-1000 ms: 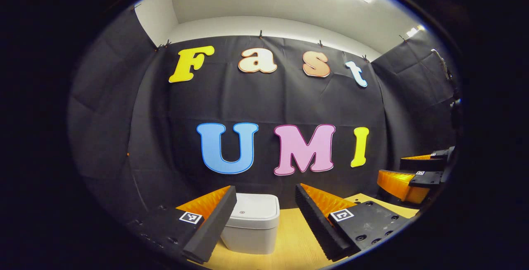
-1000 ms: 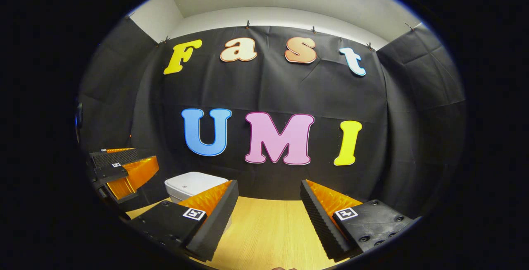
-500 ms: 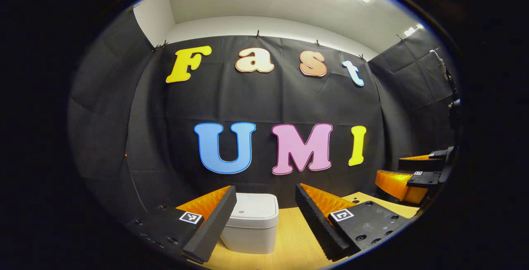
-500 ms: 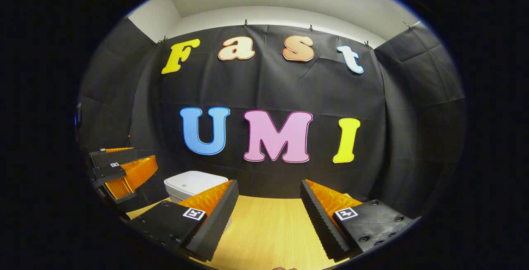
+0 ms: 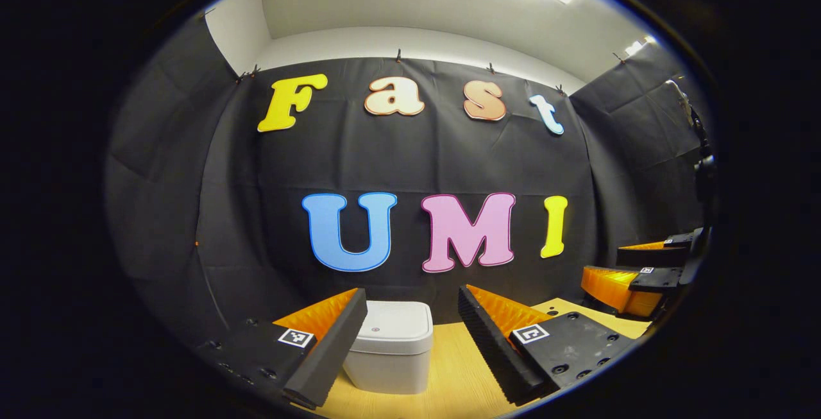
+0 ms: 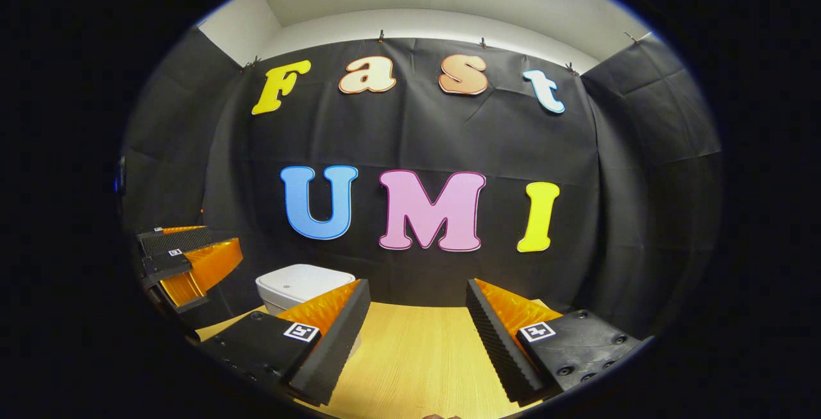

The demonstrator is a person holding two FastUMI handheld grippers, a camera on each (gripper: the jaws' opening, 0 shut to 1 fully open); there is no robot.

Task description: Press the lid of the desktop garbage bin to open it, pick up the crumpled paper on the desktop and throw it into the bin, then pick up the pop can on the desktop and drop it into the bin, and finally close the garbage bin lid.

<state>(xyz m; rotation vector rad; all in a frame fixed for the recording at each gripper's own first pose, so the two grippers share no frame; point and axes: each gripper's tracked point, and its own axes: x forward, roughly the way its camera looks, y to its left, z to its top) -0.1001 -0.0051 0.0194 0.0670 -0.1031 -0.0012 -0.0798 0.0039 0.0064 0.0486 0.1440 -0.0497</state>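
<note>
White plastic makes up the desktop garbage bin (image 5: 391, 348), a squat box with rounded corners that stands upright on the pale wood counter (image 5: 455, 374), close to the black cloth wall at the far edge. Its lid (image 5: 396, 324) lies flat and shut on top, with a small round button near the lid's middle, so nothing of the inside can be seen. In the left gripper view the bin sits between the fingers of the left hand-held gripper (image 5: 410, 342), nearer the left finger, which covers its left edge; the jaws are spread wide and hold nothing. The right hand-held gripper (image 5: 632, 271) hangs at the far right of that view, above the counter's right side. In the right gripper view the right hand-held gripper (image 6: 417, 335) is likewise wide open and empty over bare counter (image 6: 417, 361), with the bin (image 6: 301, 284) off to its left, partly behind the left finger, and the left hand-held gripper (image 6: 186, 258) further left
</note>
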